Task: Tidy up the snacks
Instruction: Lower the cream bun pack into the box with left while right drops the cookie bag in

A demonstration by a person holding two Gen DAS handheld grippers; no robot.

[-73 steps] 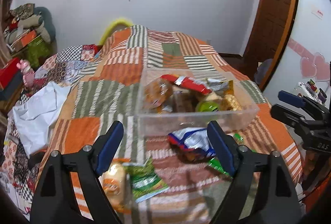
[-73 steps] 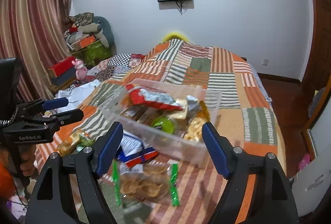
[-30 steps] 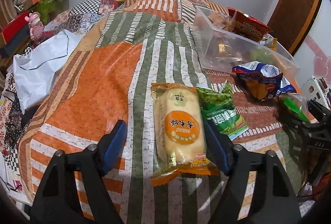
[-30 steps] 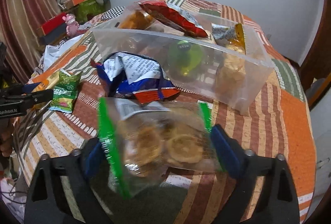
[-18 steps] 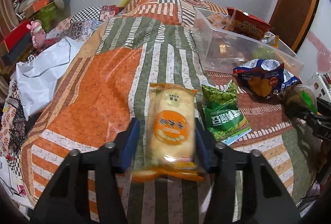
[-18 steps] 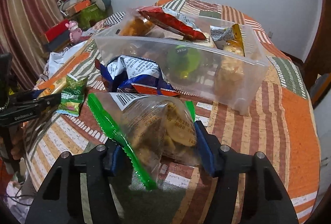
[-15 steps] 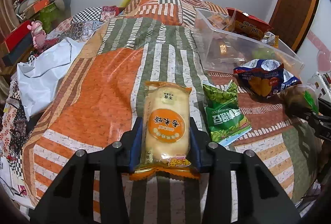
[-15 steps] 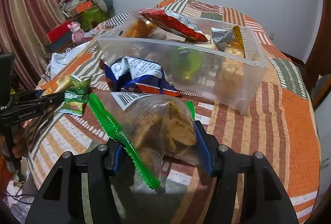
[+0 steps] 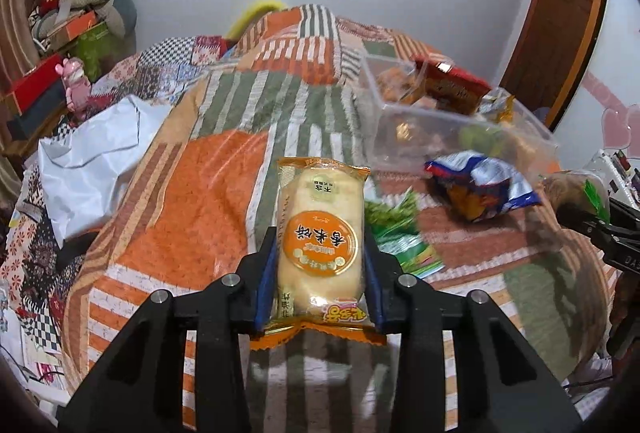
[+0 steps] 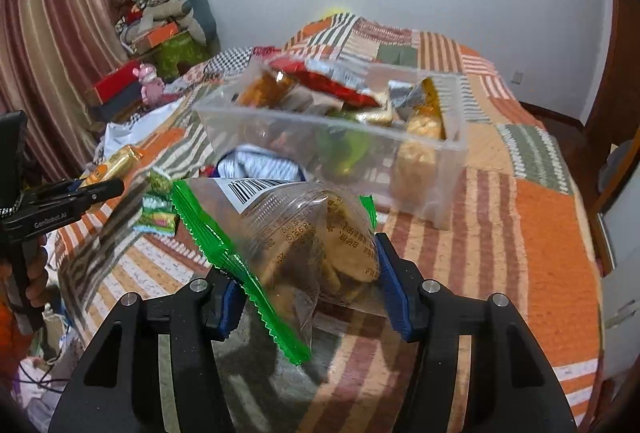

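My left gripper [image 9: 320, 273] is shut on an orange rice-cracker pack [image 9: 320, 237] and holds it above the striped quilt [image 9: 192, 201]. My right gripper [image 10: 310, 283] is shut on a clear cookie bag with green edges [image 10: 304, 233], lifted above the quilt [image 10: 540, 241]. A clear plastic bin [image 10: 420, 157] with several snacks stands ahead; it also shows in the left wrist view [image 9: 404, 137]. A blue chip bag [image 9: 476, 181] and a green snack pack [image 9: 396, 233] lie on the quilt in front of the bin.
White cloth [image 9: 88, 161] lies at the bed's left edge. Boxes and a pink toy [image 9: 76, 85] sit on a shelf beyond it. A wooden door [image 9: 560, 17] stands at the right. The left gripper shows in the right wrist view [image 10: 100, 187] at the left.
Both grippers closed on their packs and lifted them off the quilt. The rice-cracker pack and the cookie bag have risen, and both views now look higher toward the bin.
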